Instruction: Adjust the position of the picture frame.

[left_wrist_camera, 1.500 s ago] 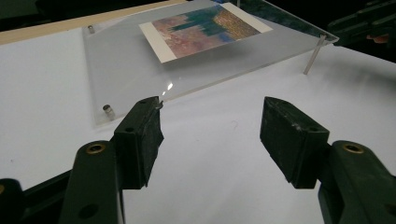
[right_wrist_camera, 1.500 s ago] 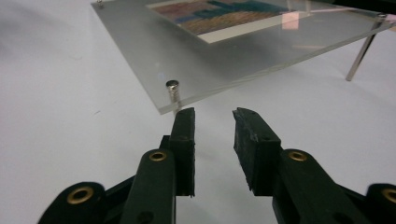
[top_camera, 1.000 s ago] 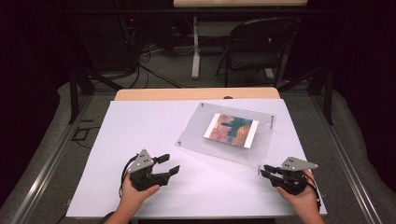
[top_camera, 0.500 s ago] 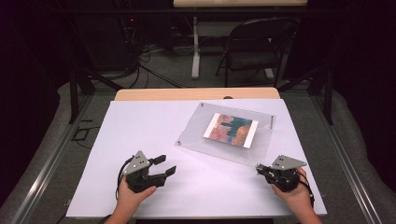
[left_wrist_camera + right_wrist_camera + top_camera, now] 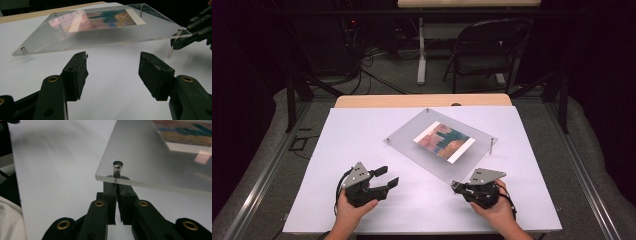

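Observation:
A clear acrylic panel [image 5: 412, 145] with a colourful picture [image 5: 443, 141] under it stands on short metal pins at its corners, on the white table cover [image 5: 362, 130]. My right gripper [image 5: 455, 186] sits at the panel's near corner. In the right gripper view it [image 5: 116, 185] is shut on the pin [image 5: 117, 166] just below the panel [image 5: 150, 157]. My left gripper [image 5: 387, 176] rests on the cover to the left, open and with nothing in it. In the left gripper view it [image 5: 113, 65] points at the panel's edge [image 5: 95, 42], apart from it, with the right gripper [image 5: 175, 42] on the pin [image 5: 170, 52].
More pins stand at the panel's other corners [image 5: 490, 145]. A wooden table edge [image 5: 422, 100] lies beyond the white cover. Behind the table are a folding chair [image 5: 484, 50], a table leg [image 5: 420, 50] and floor cables [image 5: 377, 80].
My right gripper has moved left to the panel's near corner and closed on the pin there. The left gripper has stayed where it was, still open.

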A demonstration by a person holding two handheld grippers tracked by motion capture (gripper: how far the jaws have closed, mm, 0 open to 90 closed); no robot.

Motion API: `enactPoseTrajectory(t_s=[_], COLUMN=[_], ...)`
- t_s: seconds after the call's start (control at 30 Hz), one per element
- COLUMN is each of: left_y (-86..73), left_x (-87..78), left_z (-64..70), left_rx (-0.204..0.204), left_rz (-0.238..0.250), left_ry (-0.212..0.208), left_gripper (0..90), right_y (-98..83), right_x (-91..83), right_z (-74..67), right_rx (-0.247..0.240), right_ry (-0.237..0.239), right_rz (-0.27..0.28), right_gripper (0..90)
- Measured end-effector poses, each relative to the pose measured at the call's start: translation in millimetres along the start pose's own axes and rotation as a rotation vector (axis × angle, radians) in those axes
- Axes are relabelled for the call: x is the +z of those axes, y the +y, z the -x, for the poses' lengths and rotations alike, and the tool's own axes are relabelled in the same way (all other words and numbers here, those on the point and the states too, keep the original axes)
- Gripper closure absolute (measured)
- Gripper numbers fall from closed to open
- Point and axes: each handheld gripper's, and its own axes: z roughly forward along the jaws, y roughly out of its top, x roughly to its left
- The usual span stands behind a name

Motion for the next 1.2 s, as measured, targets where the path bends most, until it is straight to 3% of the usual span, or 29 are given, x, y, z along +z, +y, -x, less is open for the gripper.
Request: enactPoseTrajectory(t_s=[0.17,0.3,0.5,0.63,0.8,0.87,0.9,0.93,1.03,1.2], left_y=[-1.1,-2.0,-3.6,-4.3,-5.6,-6.6,-8.0,-8.0,-10.4,-14.6], left_x=[-0.4,-3.1,-8.0,-10.5,-10.7,-9.6,-8.7,-8.7,-6.2,-2.2], left_z=[0.3,0.9,0.7,2.5,5.2,7.5,10.3,10.3,15.7,22.6], left_rx=[-0.004,-0.017,-0.037,-0.030,-0.037,-0.038,-0.042,-0.042,-0.041,-0.056], left_rz=[0.000,-0.007,-0.009,-0.014,-0.017,-0.025,-0.029,-0.029,-0.041,-0.057], left_ry=[-0.001,0.031,0.058,0.080,0.084,0.085,0.080,0.080,0.070,0.064], left_gripper=[39.9,39.8,39.9,39.9,39.8,39.8,39.6,39.6,39.6,39.8], right_y=[18.0,29.4,39.2,40.9,36.8,33.0,28.2,28.2,26.9,15.4], right_x=[23.8,40.6,63.3,73.7,75.9,75.7,74.0,74.0,57.7,34.9], right_z=[-17.0,-27.0,-40.0,-44.0,-42.7,-41.7,-40.3,-40.3,-33.4,-22.5], right_rx=[-0.004,-0.011,-0.024,-0.030,-0.046,-0.060,-0.069,-0.069,-0.058,-0.056], right_ry=[0.069,0.105,0.126,0.143,0.152,0.150,0.158,0.158,0.161,0.114], right_rz=[0.014,0.018,0.006,0.003,-0.015,-0.046,-0.065,-0.065,-0.054,-0.025], right_gripper=[85.7,85.7,85.7,85.6,85.3,84.9,78.0,78.0,71.0,65.4])
